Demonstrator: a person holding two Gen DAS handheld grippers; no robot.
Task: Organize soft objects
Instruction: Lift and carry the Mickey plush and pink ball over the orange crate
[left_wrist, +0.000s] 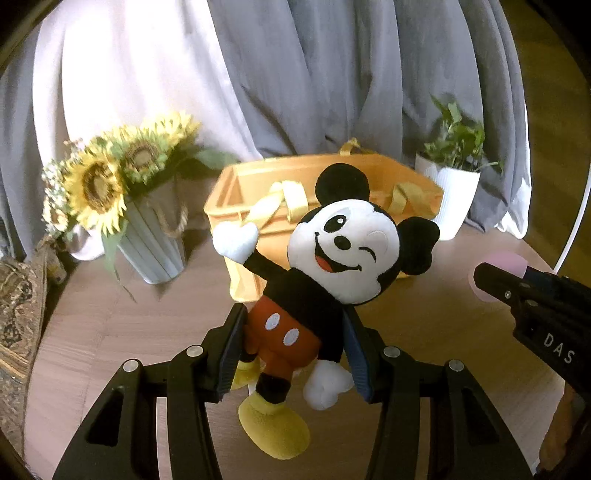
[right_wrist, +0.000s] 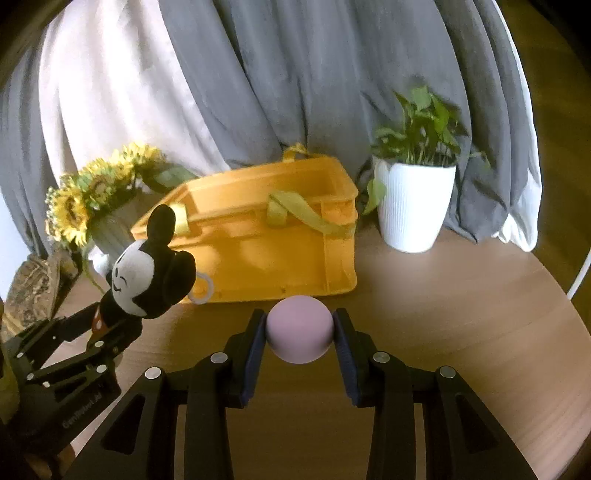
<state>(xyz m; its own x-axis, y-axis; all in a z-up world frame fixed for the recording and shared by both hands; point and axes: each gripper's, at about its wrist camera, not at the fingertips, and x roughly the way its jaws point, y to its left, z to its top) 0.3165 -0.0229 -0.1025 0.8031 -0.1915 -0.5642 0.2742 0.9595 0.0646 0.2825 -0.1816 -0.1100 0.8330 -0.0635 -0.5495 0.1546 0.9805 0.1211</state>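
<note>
My left gripper (left_wrist: 295, 325) is shut on a Mickey Mouse plush (left_wrist: 347, 243), gripped at its red shorts and held above the table; its head is up and tilted, its legs hang down. The plush also shows in the right wrist view (right_wrist: 144, 273) at the left. My right gripper (right_wrist: 300, 328) is shut on a pink soft ball (right_wrist: 299, 328), held above the table. In the left wrist view the ball (left_wrist: 502, 260) peeks from behind the right gripper at the right edge. An open orange crate (right_wrist: 258, 254) with yellow straps stands behind both; it also shows in the left wrist view (left_wrist: 236, 206).
A round wooden table (right_wrist: 461, 314) carries a sunflower bouquet in a grey vase (left_wrist: 110, 184) at the left and a white potted plant (right_wrist: 413, 206) at the right. Grey and white curtains (right_wrist: 258, 74) hang behind. A patterned cushion (left_wrist: 14, 314) lies at the far left.
</note>
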